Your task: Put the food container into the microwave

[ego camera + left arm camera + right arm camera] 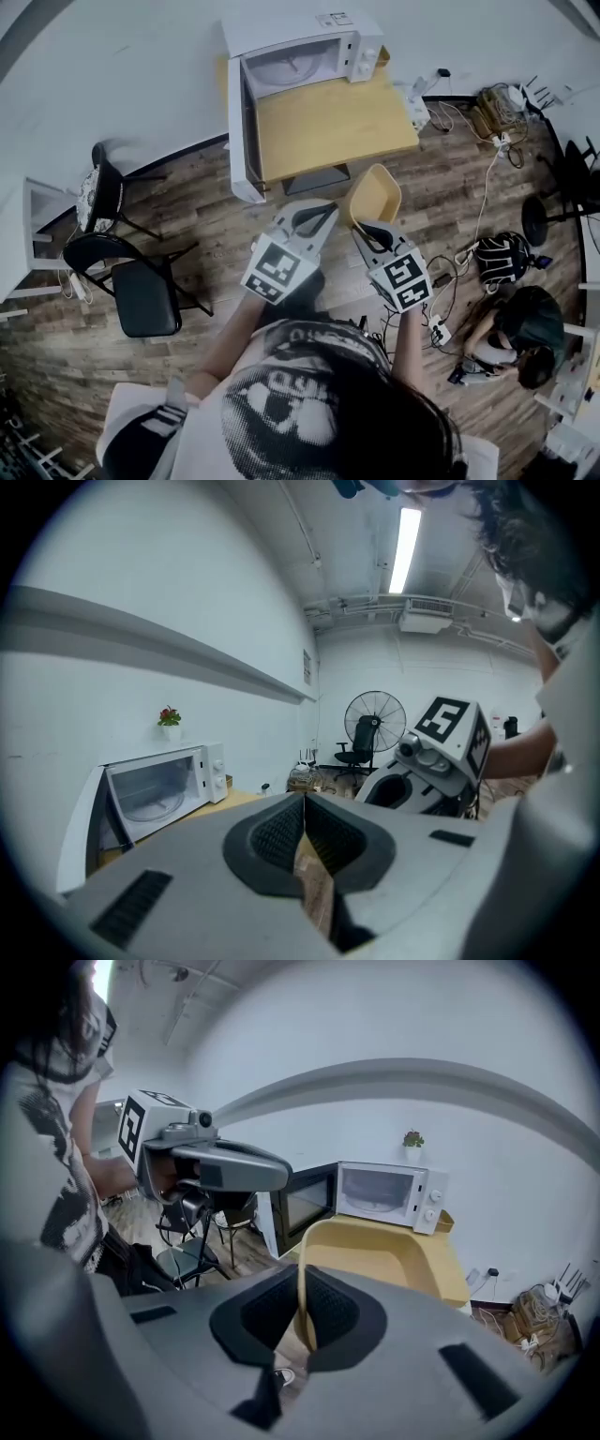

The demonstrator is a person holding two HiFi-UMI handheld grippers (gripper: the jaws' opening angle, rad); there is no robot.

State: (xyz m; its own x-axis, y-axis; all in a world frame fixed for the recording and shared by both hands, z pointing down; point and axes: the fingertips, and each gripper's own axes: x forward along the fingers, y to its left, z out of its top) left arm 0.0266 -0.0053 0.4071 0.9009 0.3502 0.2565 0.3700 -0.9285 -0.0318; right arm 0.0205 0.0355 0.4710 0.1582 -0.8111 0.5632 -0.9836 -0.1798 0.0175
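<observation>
A tan, open-topped food container (375, 195) hangs over the floor just in front of the wooden table (328, 122). My right gripper (366, 230) is shut on its near rim; in the right gripper view the container (375, 1260) rises from between the jaws of that gripper (302, 1321). The white microwave (300, 61) stands at the table's far edge with its door (239, 131) swung wide open to the left, and its cavity (159, 785) shows a glass turntable. My left gripper (319, 217) is shut on nothing (305, 832), beside the right one.
Two black chairs (141, 291) (103, 192) stand on the wood floor to the left. A person (516, 328) crouches at the right among cables and a power strip (436, 328). More cables (497, 108) lie by the far wall. A standing fan (375, 719) is farther off.
</observation>
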